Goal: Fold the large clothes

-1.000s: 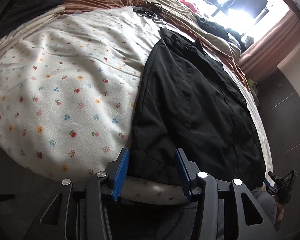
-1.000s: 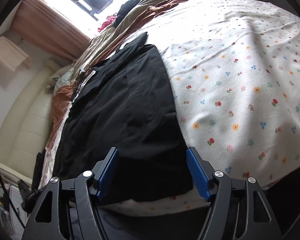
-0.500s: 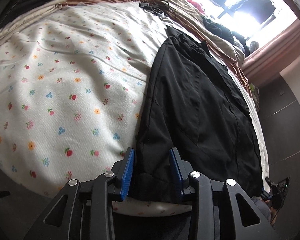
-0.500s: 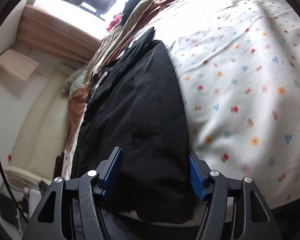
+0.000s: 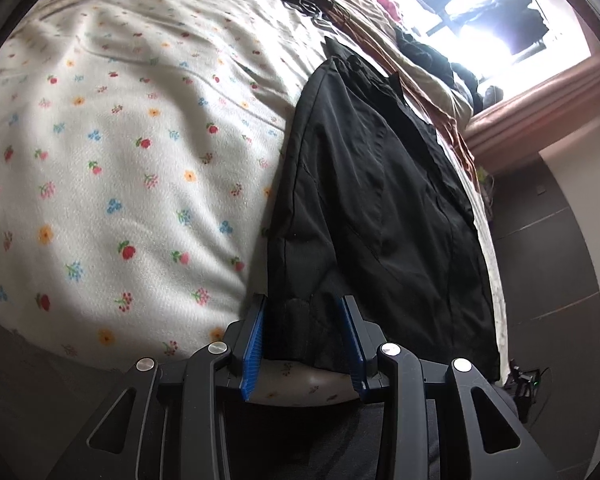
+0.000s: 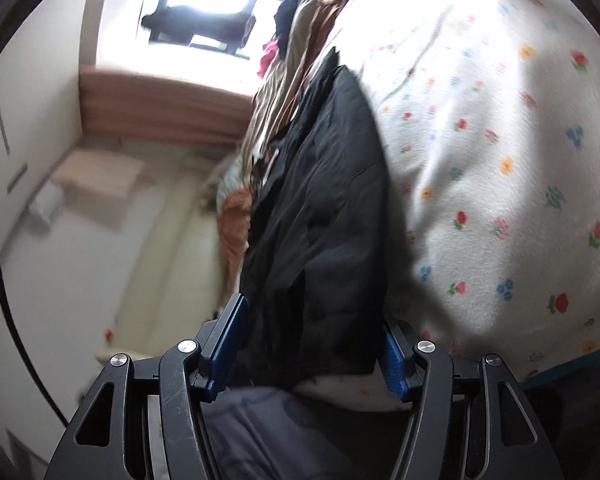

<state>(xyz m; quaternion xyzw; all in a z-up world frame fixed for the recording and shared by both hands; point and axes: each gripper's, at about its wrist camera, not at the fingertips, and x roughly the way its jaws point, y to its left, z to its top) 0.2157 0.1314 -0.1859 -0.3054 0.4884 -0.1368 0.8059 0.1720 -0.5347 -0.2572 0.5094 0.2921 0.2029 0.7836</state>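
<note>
The black garment (image 5: 380,208) is laid lengthwise on the floral bedspread (image 5: 120,160), running from bottom centre to upper right. Its near hem is straddled by the left gripper (image 5: 304,336) and right gripper (image 6: 308,344) (jaws closing, not yet pinching).

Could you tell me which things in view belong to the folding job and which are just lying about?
Part of the job:
- black garment, spread on the floral bedspread
- left gripper and right gripper, each straddling the garment's near hem

Lying about:
- brown cloth beyond the garment
- dark clothes by the window
- cream sofa
</note>
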